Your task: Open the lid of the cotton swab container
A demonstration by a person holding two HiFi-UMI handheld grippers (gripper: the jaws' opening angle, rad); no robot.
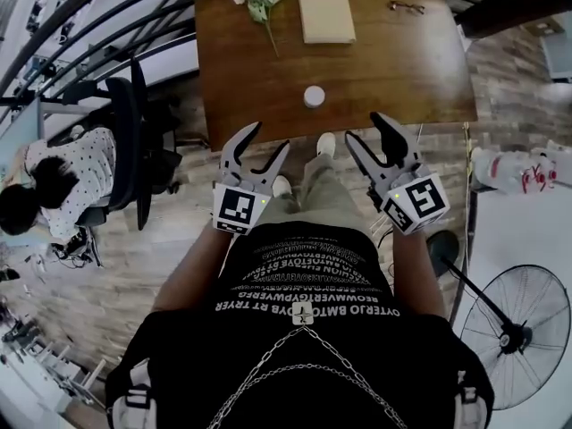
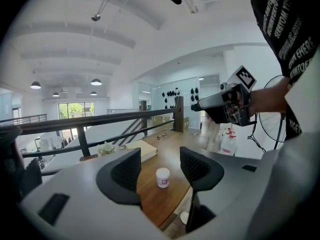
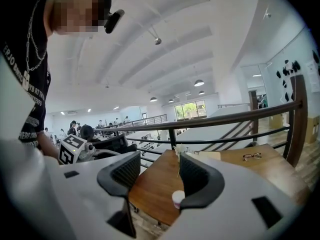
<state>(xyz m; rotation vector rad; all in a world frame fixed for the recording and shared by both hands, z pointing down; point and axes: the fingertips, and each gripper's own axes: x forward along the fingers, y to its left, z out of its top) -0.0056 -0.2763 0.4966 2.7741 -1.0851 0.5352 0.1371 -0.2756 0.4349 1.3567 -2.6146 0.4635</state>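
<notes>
Jaws apart, empty — container (image 1: pixel 314 96) clear overhead, half-hidden in right gripper view.

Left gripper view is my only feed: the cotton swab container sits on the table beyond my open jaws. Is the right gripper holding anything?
Observer: No. The right gripper's jaws stand apart with nothing between them.
Operator: Are both grippers over the table?
Observer: Barely. In the head view the tips of the left gripper and the right one only reach the table's near edge, with the container farther in, between them.
</notes>
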